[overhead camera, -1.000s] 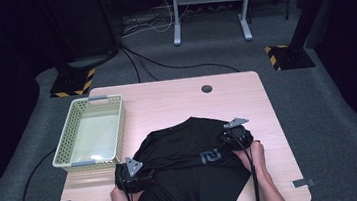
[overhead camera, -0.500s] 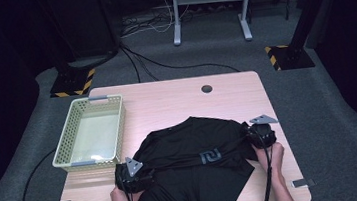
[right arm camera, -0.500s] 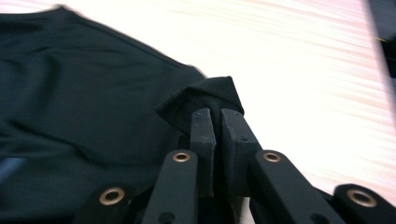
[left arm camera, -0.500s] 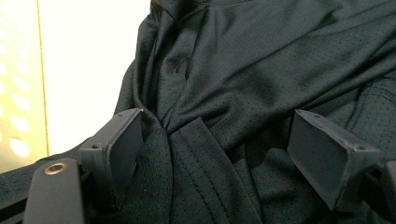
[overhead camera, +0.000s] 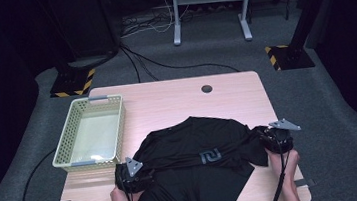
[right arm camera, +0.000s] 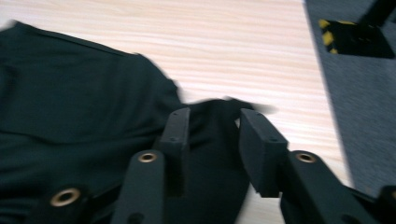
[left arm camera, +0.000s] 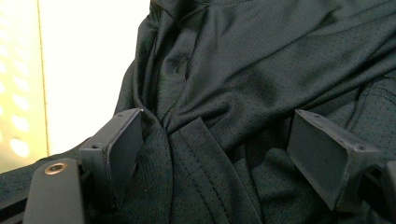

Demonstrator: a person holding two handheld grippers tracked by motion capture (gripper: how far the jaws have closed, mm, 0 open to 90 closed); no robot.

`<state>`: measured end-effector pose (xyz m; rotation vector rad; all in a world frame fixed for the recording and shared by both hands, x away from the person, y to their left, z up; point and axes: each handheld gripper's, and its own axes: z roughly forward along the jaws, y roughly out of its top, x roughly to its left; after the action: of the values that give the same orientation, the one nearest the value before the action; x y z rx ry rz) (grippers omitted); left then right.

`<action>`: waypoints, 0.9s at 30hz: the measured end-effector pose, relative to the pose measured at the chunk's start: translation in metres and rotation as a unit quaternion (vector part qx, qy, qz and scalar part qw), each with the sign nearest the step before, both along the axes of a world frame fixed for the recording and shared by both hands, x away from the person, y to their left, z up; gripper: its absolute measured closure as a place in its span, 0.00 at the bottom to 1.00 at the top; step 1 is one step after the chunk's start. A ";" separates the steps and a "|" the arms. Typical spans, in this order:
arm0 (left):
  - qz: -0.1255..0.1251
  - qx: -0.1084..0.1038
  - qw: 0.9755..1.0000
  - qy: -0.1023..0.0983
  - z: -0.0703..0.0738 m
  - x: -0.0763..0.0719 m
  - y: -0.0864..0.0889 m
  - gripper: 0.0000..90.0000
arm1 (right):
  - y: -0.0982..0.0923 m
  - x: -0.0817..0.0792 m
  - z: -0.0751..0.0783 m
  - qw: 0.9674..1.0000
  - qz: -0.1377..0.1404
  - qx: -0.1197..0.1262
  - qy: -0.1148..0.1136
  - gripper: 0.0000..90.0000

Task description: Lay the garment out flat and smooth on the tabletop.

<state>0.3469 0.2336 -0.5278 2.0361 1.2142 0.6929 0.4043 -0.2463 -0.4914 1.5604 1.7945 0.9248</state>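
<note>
- Lying crumpled on the near half of the wooden table (overhead camera: 166, 99), just right of the pale basket (overhead camera: 92, 132), a black T-shirt (overhead camera: 197, 154) is being spread out, with its long axis drawn crosswise between the two grippers.
- The left gripper (overhead camera: 133, 175) is seen at the shirt's left edge, close to the basket's near right corner; in the left gripper view its jaws are held wide apart, with bunched mesh cloth (left arm camera: 261, 84) lying between them and brushing the left pad, and no firm pinch can be made out.
- The right gripper (overhead camera: 275, 138) is seen at the shirt's far right end, the end farthest from the basket.
- A sleeve tip (right arm camera: 219, 116) is seen between the right jaws, which have just been opening; a gap shows beside the right pad, so the cloth appears released.
- From the right gripper the shirt stretches away towards the basket; any next pull is judged to be one along that line.
</note>
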 end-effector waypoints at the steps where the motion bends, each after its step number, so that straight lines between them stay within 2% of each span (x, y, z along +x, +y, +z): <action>1: 0.000 0.000 1.000 0.000 0.000 0.000 0.000 0.21 | 0.004 -0.001 0.001 1.000 0.011 0.007 -0.001 0.64; 4: 0.000 0.000 1.000 0.000 0.000 0.000 0.000 0.21 | 0.025 -0.001 0.005 0.998 0.057 0.032 0.004 0.53; 6: 0.000 0.000 1.000 0.000 0.000 0.000 0.000 0.21 | 0.048 0.001 0.005 0.995 0.091 0.032 0.019 0.42; 8: 0.002 0.000 1.000 0.000 0.000 0.000 0.000 0.21 | 0.077 0.004 0.004 0.990 0.131 0.028 0.030 0.33; 11: 0.005 0.001 1.000 0.000 0.000 -0.001 -0.001 0.21 | 0.125 0.006 -0.004 0.981 0.186 0.007 0.051 0.20; 13: 0.007 0.001 1.000 0.000 0.000 -0.001 -0.001 0.21 | 0.153 0.009 -0.012 0.976 0.206 -0.012 0.069 0.16; 15: 0.008 0.001 1.000 -0.001 0.000 -0.002 -0.002 0.21 | 0.168 0.013 -0.022 0.973 0.215 -0.017 0.080 0.14; 16: 0.009 0.000 1.000 -0.001 0.000 -0.002 -0.003 0.21 | 0.171 0.016 -0.027 0.973 0.215 -0.014 0.086 0.12; 18: 0.013 0.001 1.000 0.000 0.000 -0.003 -0.005 0.21 | 0.168 0.018 -0.032 0.977 0.201 -0.011 0.077 0.12; 21: 0.012 0.000 1.000 0.000 0.000 -0.003 -0.012 0.21 | 0.159 0.017 -0.033 0.980 0.188 -0.019 0.068 0.12; 27: 0.000 0.001 1.000 -0.001 0.000 0.001 -0.042 0.21 | 0.128 0.016 -0.034 0.984 0.164 -0.019 0.066 0.11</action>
<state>0.3478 0.1917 -0.5276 2.0359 1.2141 0.6958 0.4204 -0.1183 -0.5250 1.3531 2.1961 0.9462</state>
